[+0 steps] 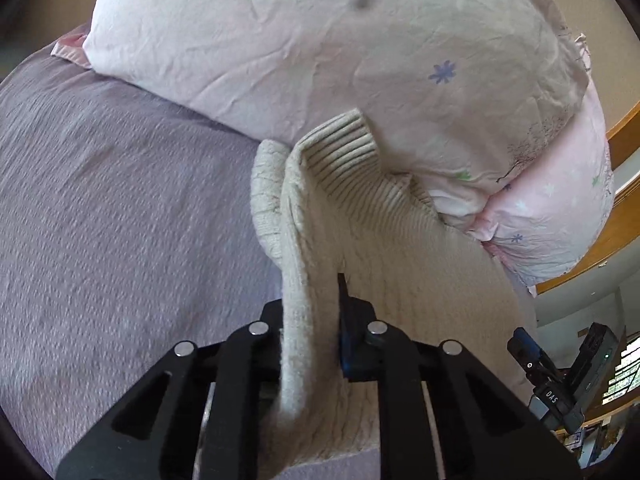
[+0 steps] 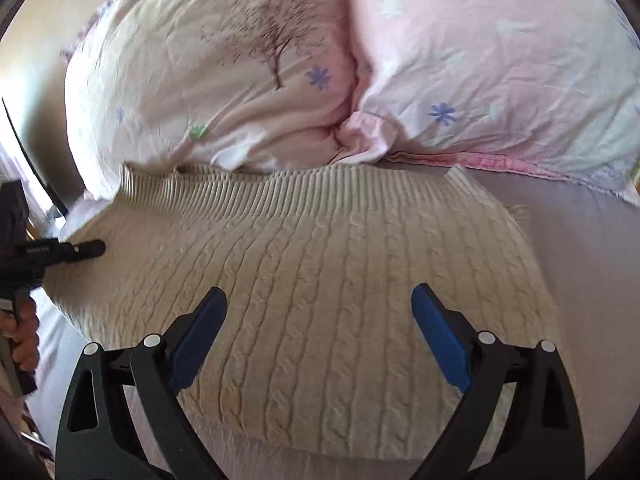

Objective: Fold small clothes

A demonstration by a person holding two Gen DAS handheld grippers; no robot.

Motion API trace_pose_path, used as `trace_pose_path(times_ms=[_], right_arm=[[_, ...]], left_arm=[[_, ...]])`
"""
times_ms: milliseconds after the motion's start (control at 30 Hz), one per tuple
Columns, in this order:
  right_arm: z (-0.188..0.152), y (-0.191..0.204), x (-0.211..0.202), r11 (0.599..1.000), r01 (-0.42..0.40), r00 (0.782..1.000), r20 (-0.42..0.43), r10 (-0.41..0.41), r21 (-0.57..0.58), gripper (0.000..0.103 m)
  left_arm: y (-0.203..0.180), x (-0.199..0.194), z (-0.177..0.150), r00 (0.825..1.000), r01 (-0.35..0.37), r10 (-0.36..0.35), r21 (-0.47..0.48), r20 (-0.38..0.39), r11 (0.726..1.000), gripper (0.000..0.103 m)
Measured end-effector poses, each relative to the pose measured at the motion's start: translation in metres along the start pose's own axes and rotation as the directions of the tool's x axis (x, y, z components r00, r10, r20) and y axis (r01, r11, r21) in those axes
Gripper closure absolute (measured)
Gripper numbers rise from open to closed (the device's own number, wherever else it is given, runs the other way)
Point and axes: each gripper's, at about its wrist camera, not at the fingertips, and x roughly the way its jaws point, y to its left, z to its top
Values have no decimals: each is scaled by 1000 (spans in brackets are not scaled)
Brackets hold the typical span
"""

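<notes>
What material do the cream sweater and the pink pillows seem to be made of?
Cream sweater: thick knitted yarn, probably wool or acrylic; cable patterns and a ribbed hem show, matte finish.
Pink pillows: thin woven fabric, likely cotton; fine creases and printed flowers show, matte.

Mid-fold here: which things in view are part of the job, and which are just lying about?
Job: cream sweater; left gripper, clamped on a fold of it; right gripper, open above it.

Lying about: pink pillows; purple bedspread; wooden bed frame.
</notes>
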Motion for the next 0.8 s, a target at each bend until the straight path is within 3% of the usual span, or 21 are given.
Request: trace_pose_path(times_ms=[133,233,333,400,500,567,600,633,700,733,800], right_arm=[[-3,-56,-37,983,-73,996,71,62,168,8],[-8,-89,-61,968,-75,992,119,47,241,8],[-19,-122,-77,947,-73,989,145,28,314,8],[-27,-143,-80,927,-83,989,144,31,367,8],[-36,-166,-82,903,-89,991,132,36,421,8],[-39,-176,-84,892,-104,991,126,54,439,8],[-39,-179,-85,891,-121,989,129,71,439,8],[-37,-181,-86,892,-139,986,142,85,431,8],[-36,-182,-87,891,-176,980,164,116,418,11],[-33,-181,-86,891,-198,976,169,139,408,13],[-24,-173,-75,898,-230,970,157,183,376,22]], left_arm=[[-65,-27,10,998,60,-63,80,31,995,90],[-146,-24,6,994,97,-104,203,24,974,90],[-237,12,-18,983,180,-177,306,-40,935,90],[-283,50,-45,970,240,-206,345,-132,908,89],[-327,111,-86,920,332,-220,346,-325,877,87],[-331,117,-95,860,451,-330,277,-389,848,88],[-328,106,-91,846,492,-384,263,-371,830,88],[-323,93,-86,847,507,-415,268,-333,819,86],[-299,59,-70,865,497,-443,286,-234,819,67],[-288,47,-63,886,464,-425,295,-187,835,65],[-263,26,-55,941,339,-321,342,-109,877,63]])
